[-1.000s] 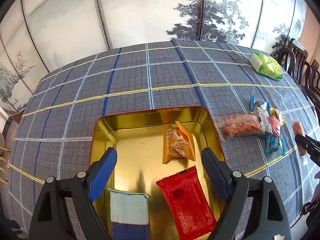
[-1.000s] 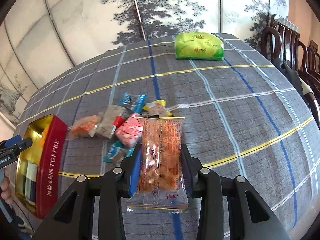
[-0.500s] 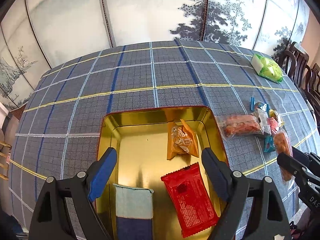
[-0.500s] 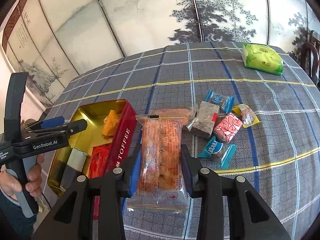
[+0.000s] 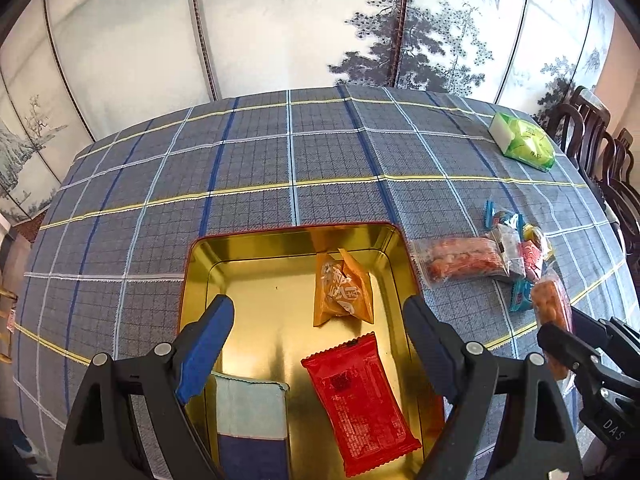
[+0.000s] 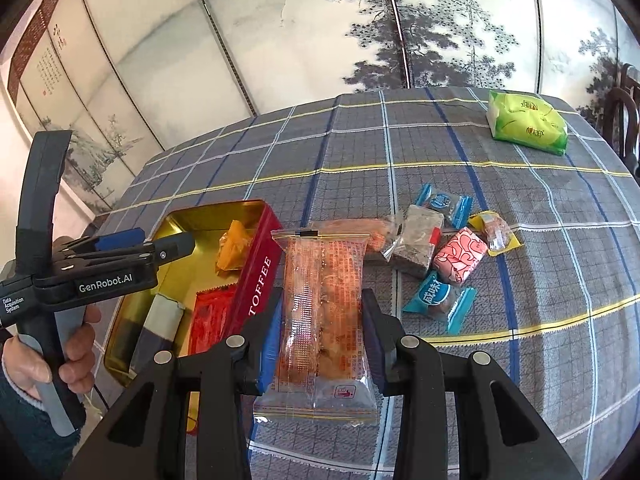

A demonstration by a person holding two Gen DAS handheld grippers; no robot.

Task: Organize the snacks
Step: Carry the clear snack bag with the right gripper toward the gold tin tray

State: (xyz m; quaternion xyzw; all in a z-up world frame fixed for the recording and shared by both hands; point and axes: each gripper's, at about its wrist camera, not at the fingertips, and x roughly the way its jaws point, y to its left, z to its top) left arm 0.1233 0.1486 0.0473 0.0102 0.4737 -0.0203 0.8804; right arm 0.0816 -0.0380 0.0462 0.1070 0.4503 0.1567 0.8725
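A red toffee tin [image 5: 280,232] with a gold inside lies open on the plaid tablecloth. In it are an orange packet [image 5: 342,284], a red packet [image 5: 360,396] and a white-and-blue packet [image 5: 250,420]. My left gripper [image 5: 320,308] hovers open over the tin, nothing between its blue pads. My right gripper [image 6: 322,304] is shut on a clear packet of orange snack [image 6: 324,280], held upright just right of the tin's red wall [image 6: 256,280]. In the left wrist view that gripper [image 5: 560,332] shows at the right edge with the packet.
Loose snacks lie in a cluster right of the tin: a pink one [image 6: 460,256], blue-wrapped ones [image 6: 438,300], a second clear orange packet [image 5: 460,258]. A green pack [image 6: 526,122] sits at the far right. Dark chairs [image 5: 600,152] stand beyond the table. A hand [image 6: 76,344] holds the left gripper.
My right gripper carried the clear orange packet left, from over the snack cluster to beside the tin, then stopped. The left gripper stayed open over the tin.
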